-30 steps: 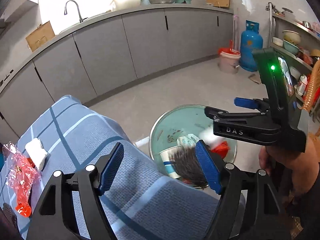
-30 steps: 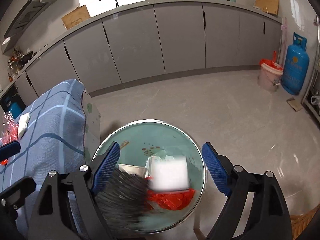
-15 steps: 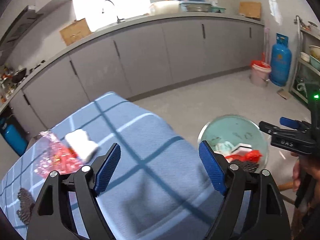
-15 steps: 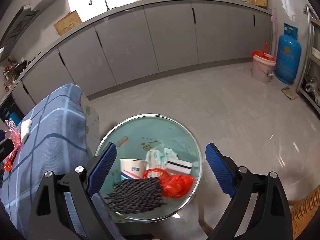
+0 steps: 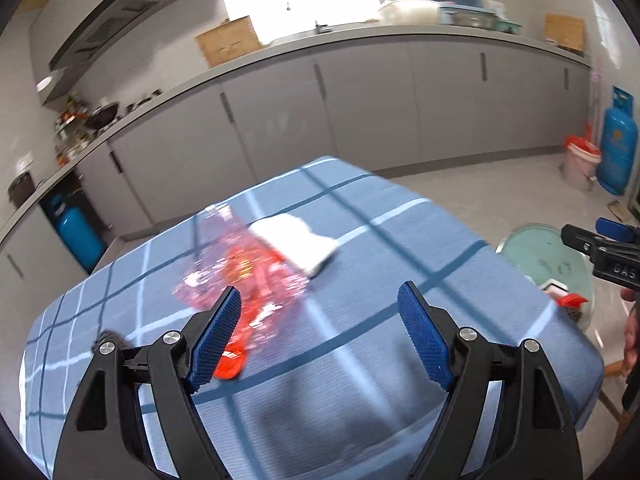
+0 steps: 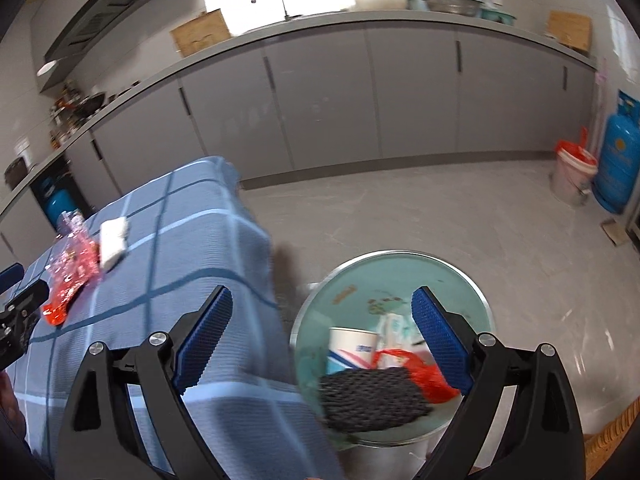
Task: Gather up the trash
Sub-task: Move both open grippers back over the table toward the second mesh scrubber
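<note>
A crinkled pink and red plastic wrapper (image 5: 248,276) and a white pad (image 5: 296,244) lie side by side on the table with the blue checked cloth (image 5: 380,380). A dark scrubby scrap (image 5: 110,340) shows at the cloth's left edge. My left gripper (image 5: 320,336) hovers open and empty over the cloth, just short of the wrapper. My right gripper (image 6: 320,340) is open and empty above the gap between the table and the round green bin (image 6: 400,258). The bin holds a paper cup (image 6: 352,348), a dark mesh cloth (image 6: 372,400) and a red bag (image 6: 428,380).
Grey kitchen cabinets (image 6: 320,92) curve along the far wall. A blue gas cylinder (image 6: 618,152) and a white bucket (image 6: 574,172) stand at the far right. Another blue cylinder (image 5: 76,232) sits under the counter at the left. Bare tiled floor (image 6: 400,208) lies between.
My left gripper has swung from over the bin to over the table, facing the wrapper and pad. A white piece fell into the bin. My right gripper has drawn leftward and up from the bin.
</note>
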A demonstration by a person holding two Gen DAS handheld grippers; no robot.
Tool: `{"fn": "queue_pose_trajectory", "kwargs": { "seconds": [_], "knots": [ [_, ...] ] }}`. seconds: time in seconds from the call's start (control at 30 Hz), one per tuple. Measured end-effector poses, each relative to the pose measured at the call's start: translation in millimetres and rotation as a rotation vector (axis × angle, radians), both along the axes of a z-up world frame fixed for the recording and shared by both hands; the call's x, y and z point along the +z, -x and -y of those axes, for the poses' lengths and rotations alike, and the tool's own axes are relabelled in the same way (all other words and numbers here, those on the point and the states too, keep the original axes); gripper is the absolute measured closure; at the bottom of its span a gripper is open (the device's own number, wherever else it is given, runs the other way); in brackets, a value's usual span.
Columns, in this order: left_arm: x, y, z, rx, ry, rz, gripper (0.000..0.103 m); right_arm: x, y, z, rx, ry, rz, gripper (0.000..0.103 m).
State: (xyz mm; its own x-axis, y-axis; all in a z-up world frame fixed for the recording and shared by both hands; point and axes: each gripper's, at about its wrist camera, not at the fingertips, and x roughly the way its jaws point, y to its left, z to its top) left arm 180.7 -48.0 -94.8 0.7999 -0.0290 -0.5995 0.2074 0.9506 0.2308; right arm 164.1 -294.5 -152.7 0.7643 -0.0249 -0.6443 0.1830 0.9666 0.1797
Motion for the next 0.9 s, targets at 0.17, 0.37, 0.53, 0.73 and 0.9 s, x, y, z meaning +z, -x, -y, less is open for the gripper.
{"fn": "queue_pose_trajectory", "kwargs": {
  "seconds": [0.17,0.37,0.53,0.73,0.9],
  "knots": [
    [-0.1,2.5,-26.0,0.046,0.006,0.000,0.023,5.8,-5.4,-21.8,0.033,0.013,0.000,0.013],
    [-3.6,2.8,-50.7,0.092,0.028,-0.017,0.023,11.9,-9.2,-46.5,0.075,0.029,-0.002,0.013],
    [-2.6,4.1,-68.2,0.123,0.048,-0.019,0.023,19.0,-14.0,-68.4,0.113,0.041,0.006,0.013],
    [-2.6,3.4,-90.7,0.162,0.069,-0.028,0.023,23.0,-18.6,-93.2,0.151,0.053,0.008,0.012],
    [-5.8,3.3,-110.2,0.199,0.080,-0.038,0.023,24.8,-22.4,-114.6,0.188,0.062,0.005,0.012]
  ]
}}
